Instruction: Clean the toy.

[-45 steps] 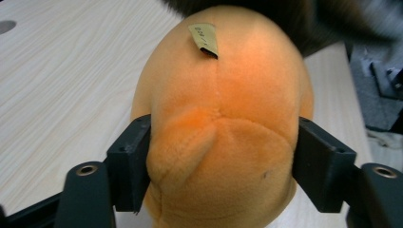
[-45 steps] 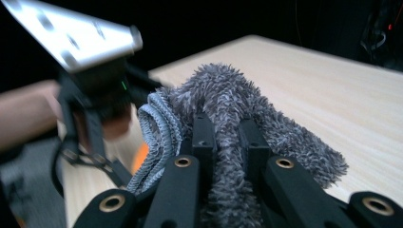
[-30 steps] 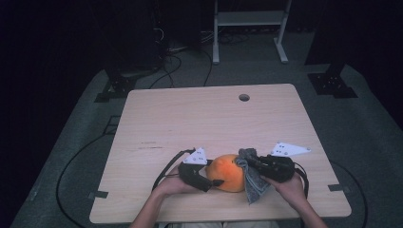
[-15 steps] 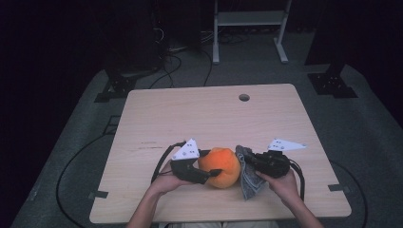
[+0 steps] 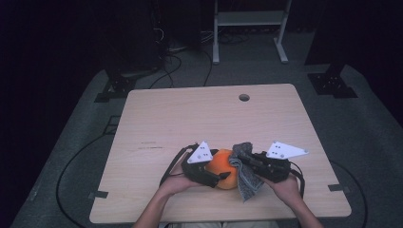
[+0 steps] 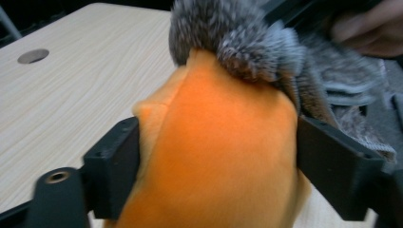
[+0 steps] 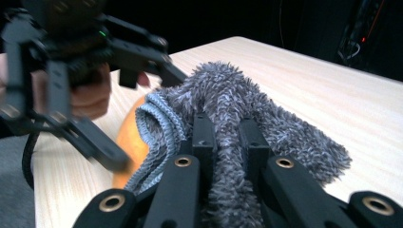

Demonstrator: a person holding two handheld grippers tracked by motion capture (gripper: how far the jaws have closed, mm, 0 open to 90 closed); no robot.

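Observation:
A soft orange ball (image 5: 228, 167) sits between the jaws of my left gripper (image 5: 217, 173), just above the table's near edge. In the left gripper view both black fingers (image 6: 114, 166) touch the sides of the orange ball (image 6: 218, 142); the jaws have just been opening wider and still bear on it. My right gripper (image 5: 240, 157) is shut on a fluffy grey cloth (image 5: 248, 183). The grey cloth (image 7: 285, 133) is pinched between the right gripper's (image 7: 227, 126) jaws. It lies over the ball's top and right side, and its tail hangs down.
The light wooden table (image 5: 190, 118) has a round cable hole (image 5: 244, 97) near its far edge. A person's hands hold both grippers at the near edge. Black cables trail over the dark floor, and a white metal stand (image 5: 247, 28) is behind the table.
Both grippers have risen a little with the ball and the cloth. The cloth has moved from the ball's right side up over its top.

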